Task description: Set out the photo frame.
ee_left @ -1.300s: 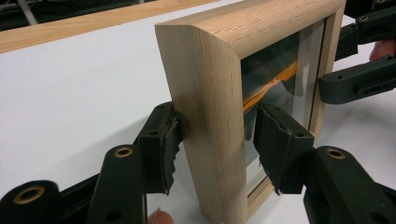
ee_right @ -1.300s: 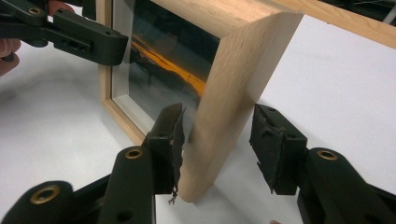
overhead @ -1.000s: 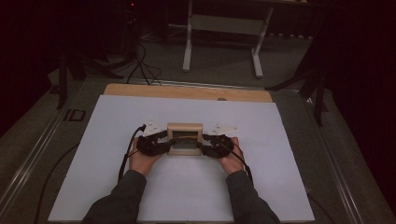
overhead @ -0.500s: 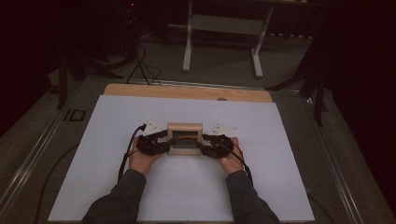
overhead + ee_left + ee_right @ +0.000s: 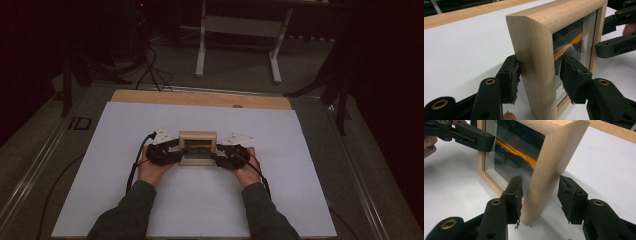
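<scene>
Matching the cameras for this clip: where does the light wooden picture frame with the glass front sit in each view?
High view: the light wooden picture frame stands mid-table on the white table sheet, between the left gripper and the right gripper.
Left gripper view: the frame's side rail rises at centre between the jaws.
Right gripper view: the frame's other rail stands at centre right.
Shared landmark: the orange streak in the picture.

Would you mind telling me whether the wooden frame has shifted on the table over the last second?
No. In the high view the wooden frame stands in the same place, equally far from the table's wooden far edge, with both tools beside it.
</scene>
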Demonstrator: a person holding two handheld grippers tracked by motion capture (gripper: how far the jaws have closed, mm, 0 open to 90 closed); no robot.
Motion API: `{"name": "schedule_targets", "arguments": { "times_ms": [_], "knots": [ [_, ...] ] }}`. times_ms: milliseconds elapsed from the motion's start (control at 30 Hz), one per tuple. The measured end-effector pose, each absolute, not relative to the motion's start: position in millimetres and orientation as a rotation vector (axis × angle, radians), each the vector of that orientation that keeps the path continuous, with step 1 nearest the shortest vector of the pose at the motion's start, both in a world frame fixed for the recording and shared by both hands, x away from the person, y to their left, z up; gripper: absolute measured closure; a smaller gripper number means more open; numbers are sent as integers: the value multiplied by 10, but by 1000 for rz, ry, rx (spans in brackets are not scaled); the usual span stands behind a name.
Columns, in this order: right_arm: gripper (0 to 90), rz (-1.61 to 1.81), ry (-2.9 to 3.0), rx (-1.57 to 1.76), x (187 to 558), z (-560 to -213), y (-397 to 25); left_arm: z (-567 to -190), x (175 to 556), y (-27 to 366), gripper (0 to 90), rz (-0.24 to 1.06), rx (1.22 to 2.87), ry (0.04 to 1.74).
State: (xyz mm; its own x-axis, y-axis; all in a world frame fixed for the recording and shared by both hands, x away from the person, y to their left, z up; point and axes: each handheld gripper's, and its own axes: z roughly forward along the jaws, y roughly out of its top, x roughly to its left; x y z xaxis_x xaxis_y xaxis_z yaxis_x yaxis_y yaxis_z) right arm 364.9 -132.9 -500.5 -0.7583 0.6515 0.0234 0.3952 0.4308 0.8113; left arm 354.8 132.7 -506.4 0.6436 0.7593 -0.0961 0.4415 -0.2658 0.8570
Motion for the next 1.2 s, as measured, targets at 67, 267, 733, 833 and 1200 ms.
{"name": "schedule_targets", "arguments": {
  "times_ms": [67,267,733,833,1200],
  "knots": [
    [544,1239,2394,904,3649,-5005,-1328,-5064,3552,1330,498,417,1907,945],
    [547,1240,2395,902,3644,-5007,-1332,-5068,3563,1340,498,410,1907,935],
    [507,1248,2388,914,3619,-5023,-1396,-5018,3527,1393,453,382,1899,941],
    [502,1251,2381,919,3604,-5010,-1423,-4996,3505,1414,448,379,1904,944],
    [477,1253,2369,911,3531,-4929,-1531,-4922,3421,1627,429,401,1857,994]
  ]
}}
